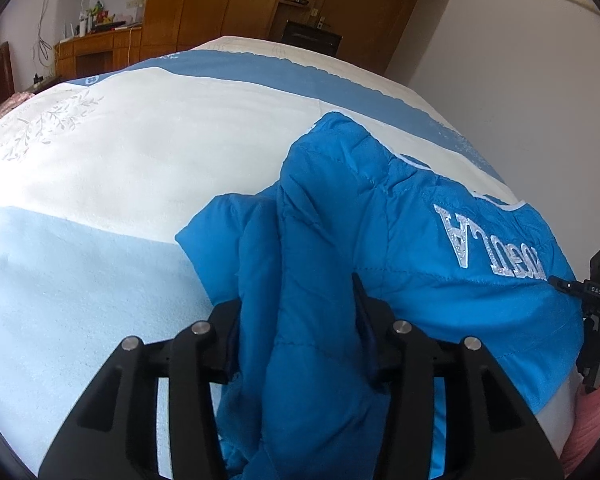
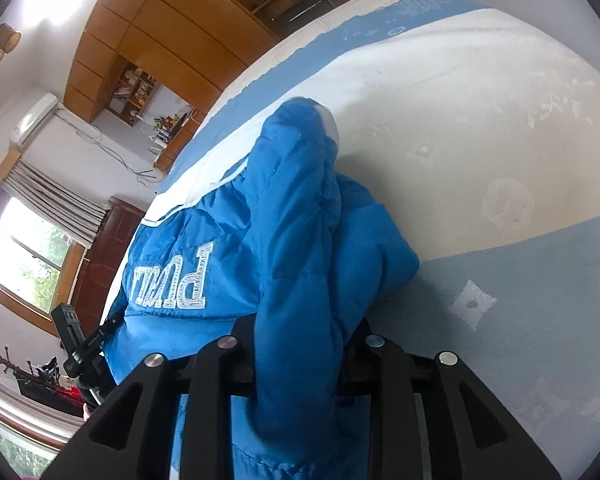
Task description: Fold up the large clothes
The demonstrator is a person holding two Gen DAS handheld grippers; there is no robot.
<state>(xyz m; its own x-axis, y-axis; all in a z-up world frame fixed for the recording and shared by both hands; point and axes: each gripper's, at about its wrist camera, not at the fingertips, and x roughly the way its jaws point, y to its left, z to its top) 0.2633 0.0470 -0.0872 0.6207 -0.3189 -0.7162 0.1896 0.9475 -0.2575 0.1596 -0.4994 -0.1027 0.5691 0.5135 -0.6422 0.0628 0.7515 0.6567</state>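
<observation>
1. The blue padded jacket lies on the bed, a bunched fold of it running back between each gripper's jaws.
2. I judge it light, puffy and slick: it will spring open and slide, so I would take hold at hems or seams, not mid-panel.
3. My left gripper stands partly parted around a thick fold; whether it still pinches, I cannot tell.
4. My right gripper sits narrower, fabric filling the gap; its grip is likewise unclear.
5. Wooden cupboards stand beyond the bed.
</observation>
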